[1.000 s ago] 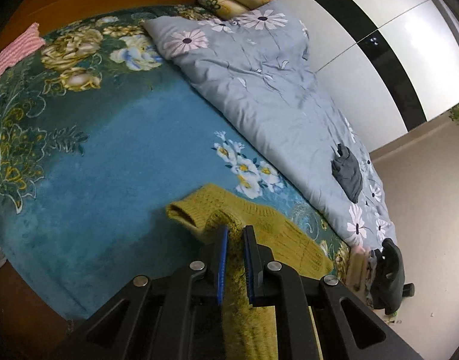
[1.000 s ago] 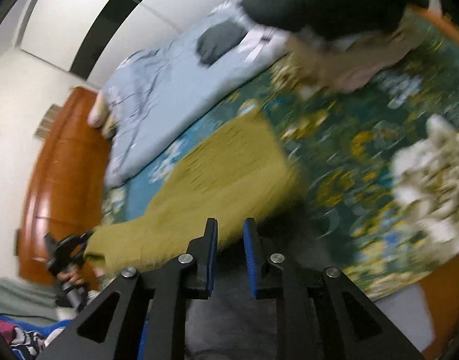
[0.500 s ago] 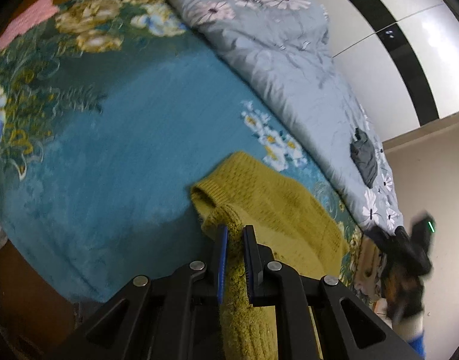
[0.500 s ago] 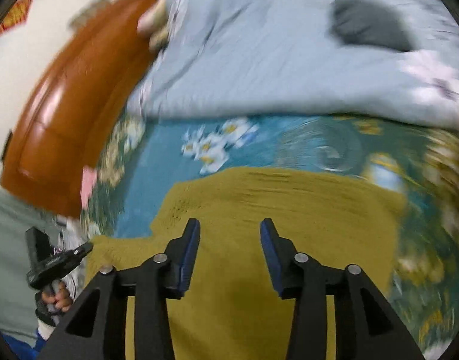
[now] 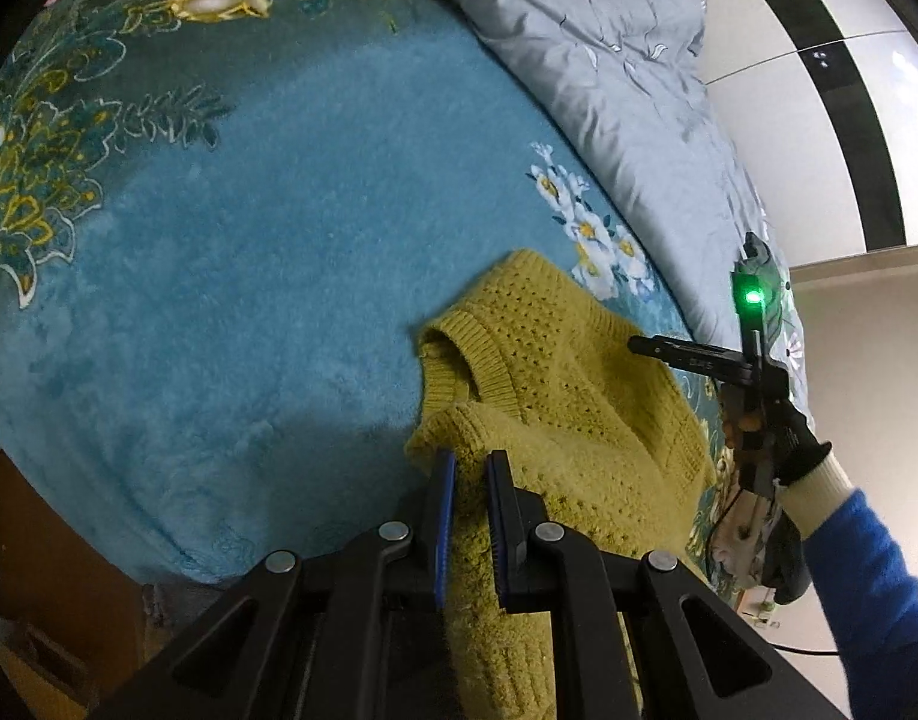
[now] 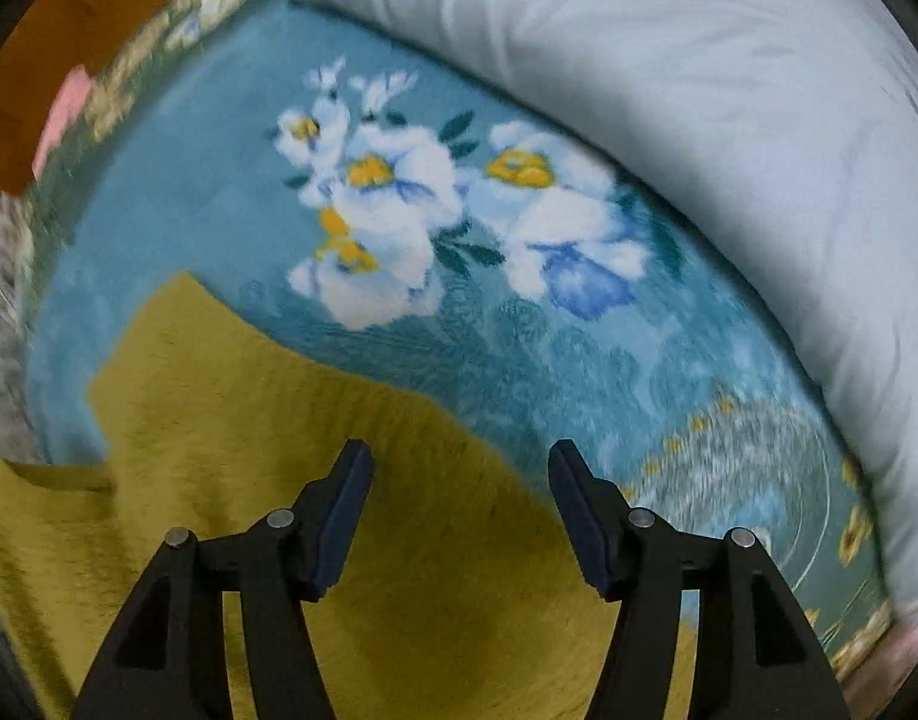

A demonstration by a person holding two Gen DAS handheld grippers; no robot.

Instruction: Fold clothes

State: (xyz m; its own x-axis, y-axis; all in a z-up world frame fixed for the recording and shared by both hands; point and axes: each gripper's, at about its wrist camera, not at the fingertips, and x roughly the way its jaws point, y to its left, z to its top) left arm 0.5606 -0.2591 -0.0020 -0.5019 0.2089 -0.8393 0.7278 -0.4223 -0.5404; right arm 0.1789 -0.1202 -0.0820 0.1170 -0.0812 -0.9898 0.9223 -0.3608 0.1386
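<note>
From the left wrist we see our left tongs (image 5: pixel 470 468) pinching the near edge of the sweater (image 5: pixel 555 396) on the blanket (image 5: pixel 249 276). From the right wrist, our right tongs (image 6: pixel 459 468) gape wide above the sweater (image 6: pixel 279 480), beside the quilt (image 6: pixel 699 90).

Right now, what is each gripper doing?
Left gripper: shut on the yellow sweater.
Right gripper: open, holding nothing, above the sweater.
</note>
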